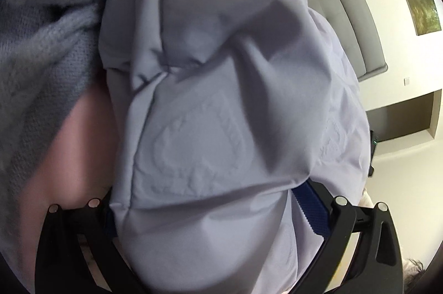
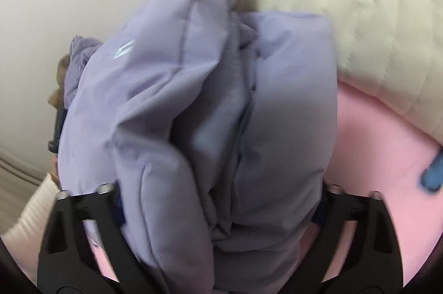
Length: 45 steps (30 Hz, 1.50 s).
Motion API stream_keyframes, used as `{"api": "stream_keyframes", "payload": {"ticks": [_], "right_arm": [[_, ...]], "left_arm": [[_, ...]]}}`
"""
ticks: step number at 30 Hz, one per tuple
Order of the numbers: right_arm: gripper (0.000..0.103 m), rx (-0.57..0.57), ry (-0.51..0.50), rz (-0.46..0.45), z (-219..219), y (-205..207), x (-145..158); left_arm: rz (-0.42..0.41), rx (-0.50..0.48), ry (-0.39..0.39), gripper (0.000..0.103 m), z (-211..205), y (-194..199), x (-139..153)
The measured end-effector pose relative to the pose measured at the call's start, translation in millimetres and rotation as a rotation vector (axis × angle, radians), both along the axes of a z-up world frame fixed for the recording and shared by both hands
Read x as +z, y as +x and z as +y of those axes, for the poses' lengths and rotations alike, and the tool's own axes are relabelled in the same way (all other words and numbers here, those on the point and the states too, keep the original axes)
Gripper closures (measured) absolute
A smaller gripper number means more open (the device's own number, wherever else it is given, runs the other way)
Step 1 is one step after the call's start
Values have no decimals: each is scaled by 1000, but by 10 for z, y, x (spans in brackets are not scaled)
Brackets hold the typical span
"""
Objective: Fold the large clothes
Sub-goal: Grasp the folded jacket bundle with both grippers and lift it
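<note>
Pink bedding (image 2: 368, 139) covers the surface underneath, with a cream pillow (image 2: 360, 17) lying on it at the far side. Cream walls rise behind, carrying 2 framed pictures (image 1: 423, 13), next to a grey padded headboard (image 1: 349, 25).

A lilac padded jacket (image 1: 221, 114) fills both views, bunched into thick folds and raised off the bedding. The left gripper (image 1: 213, 213) has a fat wad of the jacket between its 2 black fingers, a blue pad (image 1: 311, 208) pressed against the cloth. The right gripper (image 2: 221, 200) likewise clamps a bundle of the same jacket (image 2: 193, 114), folds stacked between its fingers, a small white label (image 2: 124, 49) showing on one panel.

A grey-blue fleecy blanket (image 1: 41, 45) lies heaped just beside the jacket.
</note>
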State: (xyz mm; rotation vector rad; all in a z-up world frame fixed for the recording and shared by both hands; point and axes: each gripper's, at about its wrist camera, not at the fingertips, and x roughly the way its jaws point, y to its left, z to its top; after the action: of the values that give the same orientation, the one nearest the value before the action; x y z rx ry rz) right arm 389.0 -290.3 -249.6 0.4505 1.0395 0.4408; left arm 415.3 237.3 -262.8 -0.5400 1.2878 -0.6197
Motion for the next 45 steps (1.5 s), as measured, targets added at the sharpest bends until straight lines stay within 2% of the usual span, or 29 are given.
{"api": "stream_keyframes", "payload": {"ticks": [1,2,3,4,6,8,9,11,14,16,18,20,23,28,35,42,45], "right_arm": [[40,-9,-6,-5,15,-8,18],[44,-21,-21,-19,35,-25,52],[51,-36,-33,-30,53,-44,85],[56,-59,-41,-40,75,-71,127],[63,-93,-81,-64,158,-124,229],[66,-117,-113,-74,201,-148,328],[68,-136,-111,-84,215,-188,398],[70,-152,-108,-97,282,-222,514],[72,-156,-77,-146,212,-411,759],[72,-148,-97,-198,219,-610,922],[72,-163,-80,-215,158,-782,1007],[72,-188,-70,-231,81,-1005,1083],[72,-205,-78,-268,-46,-1379,1182],[72,-247,-63,-290,-190,-1757,1359],[72,-292,-76,-361,-442,-2022,1819],[72,-338,-134,-488,-802,-2085,2493],[72,-363,-147,-525,-1048,-2070,2683]], "left_arm": [[-8,8,11,6,-28,-26,10],[-12,14,17,16,-60,-60,24],[-18,29,-4,33,-91,-96,47],[-29,63,-6,37,-112,-138,84],[-75,108,24,57,-169,-251,170],[-114,163,34,71,-177,-351,278],[-130,203,26,76,-144,-413,339],[-195,302,-25,81,-41,-594,502],[-291,370,-93,84,7,-853,754],[-331,384,-127,84,-11,-1035,924],[-349,376,-153,84,-33,-1227,1024],[-343,382,-218,84,-39,-1365,1033],[-408,347,-201,84,-203,-1609,1171],[-479,335,-268,84,-327,-1857,1369],[-523,290,-320,84,-630,-1772,1690],[-655,199,-326,84,-1082,-1519,2600],[-700,171,-332,84,-1392,-1394,2873]]}}
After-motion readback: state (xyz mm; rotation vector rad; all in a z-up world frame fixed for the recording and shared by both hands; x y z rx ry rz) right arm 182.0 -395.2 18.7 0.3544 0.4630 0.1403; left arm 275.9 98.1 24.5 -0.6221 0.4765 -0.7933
